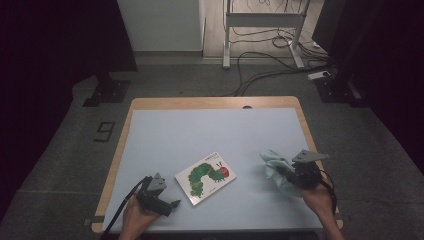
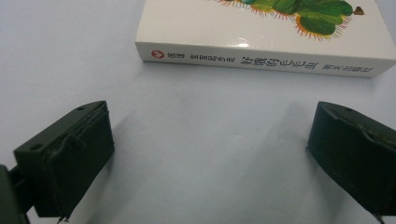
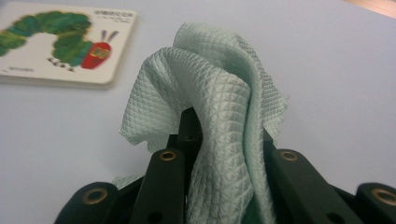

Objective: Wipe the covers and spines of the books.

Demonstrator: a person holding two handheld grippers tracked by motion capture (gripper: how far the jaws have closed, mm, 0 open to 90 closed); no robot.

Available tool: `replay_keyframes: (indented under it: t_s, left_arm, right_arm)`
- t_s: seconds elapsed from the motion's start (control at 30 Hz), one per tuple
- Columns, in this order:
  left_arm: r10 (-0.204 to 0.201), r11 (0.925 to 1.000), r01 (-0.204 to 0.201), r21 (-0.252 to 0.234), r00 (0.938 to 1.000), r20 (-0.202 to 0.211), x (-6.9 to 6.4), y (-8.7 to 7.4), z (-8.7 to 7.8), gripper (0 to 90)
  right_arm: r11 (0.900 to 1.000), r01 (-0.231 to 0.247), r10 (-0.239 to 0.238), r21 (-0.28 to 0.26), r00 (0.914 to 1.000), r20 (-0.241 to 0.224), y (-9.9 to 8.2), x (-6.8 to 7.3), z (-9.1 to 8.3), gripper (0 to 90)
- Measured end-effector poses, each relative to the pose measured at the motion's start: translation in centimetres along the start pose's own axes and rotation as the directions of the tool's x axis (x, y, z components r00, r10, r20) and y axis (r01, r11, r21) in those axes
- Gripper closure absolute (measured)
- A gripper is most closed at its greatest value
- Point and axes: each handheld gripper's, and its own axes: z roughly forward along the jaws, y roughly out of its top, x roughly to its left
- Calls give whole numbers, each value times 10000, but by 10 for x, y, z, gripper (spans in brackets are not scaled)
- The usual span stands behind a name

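Observation:
A white board book (image 1: 206, 177) with a green caterpillar on its cover lies flat near the table's front middle. In the left gripper view its spine (image 2: 261, 59) faces me just beyond my jaws. My left gripper (image 1: 172, 205) rests low at the front left, open with bare table between its jaws (image 2: 210, 154). At the front right my right gripper (image 1: 286, 172) is shut on a pale green waffle cloth (image 1: 274, 167). The cloth (image 3: 210, 126) bunches up between and over the jaws, and the book (image 3: 60, 44) lies farther off at the upper left there.
The pale blue mat (image 1: 210, 135) covers a wooden table (image 1: 215, 102). Beyond the far edge are floor cables (image 1: 260, 70) and a metal desk frame (image 1: 265, 30). A black stand base (image 1: 107, 92) sits at the back left.

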Motion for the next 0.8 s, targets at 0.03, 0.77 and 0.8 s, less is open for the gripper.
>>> replay_keyframes:
  t_s: [0.03,0.77,0.8]
  left_arm:
    - [-2,10000,2,-3,10000,-7,0,0,0,0]
    - [-17,10000,17,4,10000,-4,0,0,0,0]
    - [-15,10000,15,3,10000,-6,0,0,0,0]
  right_arm:
    - [10000,6,-6,45,10000,63,-2,-2,-1,732]
    - [9902,-662,542,1227,9936,994,-56,-23,20,654]
    - [9897,-777,661,1200,9930,976,-57,-24,19,641]
